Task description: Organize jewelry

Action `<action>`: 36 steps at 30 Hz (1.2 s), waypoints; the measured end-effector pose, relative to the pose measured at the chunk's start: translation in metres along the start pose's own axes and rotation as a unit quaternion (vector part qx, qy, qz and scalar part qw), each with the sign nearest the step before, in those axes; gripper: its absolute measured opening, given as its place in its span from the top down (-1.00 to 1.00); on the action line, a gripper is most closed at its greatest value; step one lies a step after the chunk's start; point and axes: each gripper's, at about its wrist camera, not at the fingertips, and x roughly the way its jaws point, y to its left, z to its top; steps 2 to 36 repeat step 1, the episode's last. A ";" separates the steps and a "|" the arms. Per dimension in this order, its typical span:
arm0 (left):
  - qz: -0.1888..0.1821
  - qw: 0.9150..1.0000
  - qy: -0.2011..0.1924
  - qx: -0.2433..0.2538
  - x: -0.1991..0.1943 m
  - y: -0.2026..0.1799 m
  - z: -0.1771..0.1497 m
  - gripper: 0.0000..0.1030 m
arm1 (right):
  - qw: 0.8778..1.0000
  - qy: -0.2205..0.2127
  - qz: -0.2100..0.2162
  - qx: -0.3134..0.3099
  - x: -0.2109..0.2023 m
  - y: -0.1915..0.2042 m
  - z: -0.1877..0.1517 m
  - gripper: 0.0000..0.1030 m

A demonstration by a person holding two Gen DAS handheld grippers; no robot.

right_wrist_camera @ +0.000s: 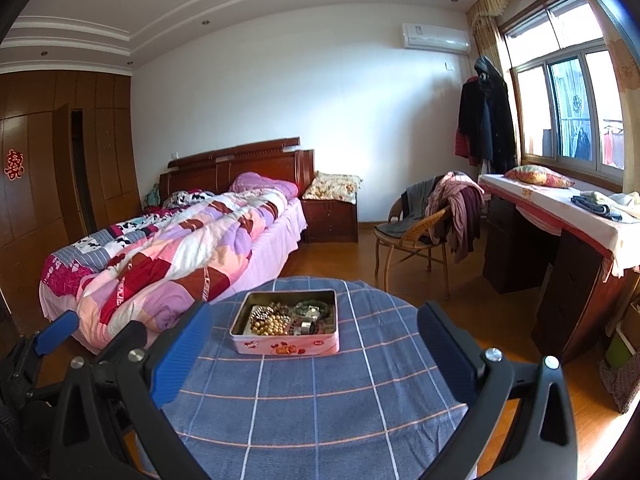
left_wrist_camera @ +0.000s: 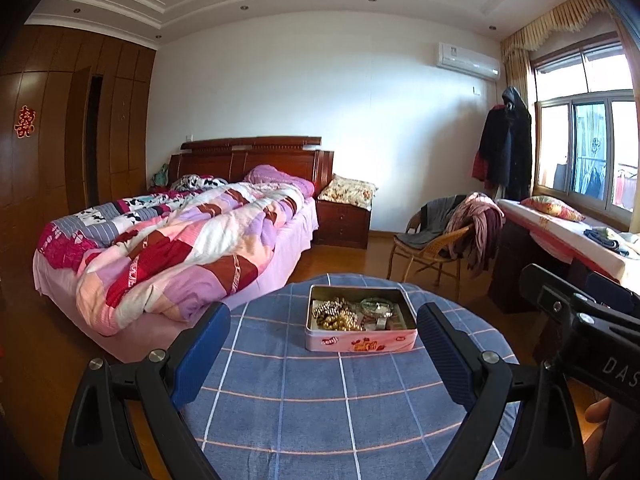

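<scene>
A pink metal tin (left_wrist_camera: 360, 343) sits open on a round table with a blue checked cloth (left_wrist_camera: 304, 412). It holds a heap of jewelry (left_wrist_camera: 340, 314): gold beads, a chain, bracelets. The tin also shows in the right wrist view (right_wrist_camera: 286, 347), with the jewelry (right_wrist_camera: 288, 316) inside and the cloth (right_wrist_camera: 312, 408) around it. My left gripper (left_wrist_camera: 324, 320) is open and empty, above the table's near side, short of the tin. My right gripper (right_wrist_camera: 314, 320) is open and empty, likewise short of the tin. The right gripper's body shows at the right edge of the left wrist view (left_wrist_camera: 580, 328).
A bed with a patchwork quilt (left_wrist_camera: 172, 248) stands left of the table. A wicker chair draped with clothes (left_wrist_camera: 448, 232) is beyond on the right. A desk with a cloth and pillow (right_wrist_camera: 560, 208) runs under the window. Wood floor surrounds the table.
</scene>
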 end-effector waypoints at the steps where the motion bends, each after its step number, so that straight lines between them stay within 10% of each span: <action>1: 0.005 1.000 0.005 0.002 0.005 0.000 -0.001 -0.83 | 1.000 0.004 -0.002 0.001 0.003 -0.001 -0.001 -1.00; 36: 0.005 1.000 0.005 0.002 0.005 0.000 -0.001 -0.83 | 1.000 0.004 -0.002 0.001 0.003 -0.001 -0.001 -1.00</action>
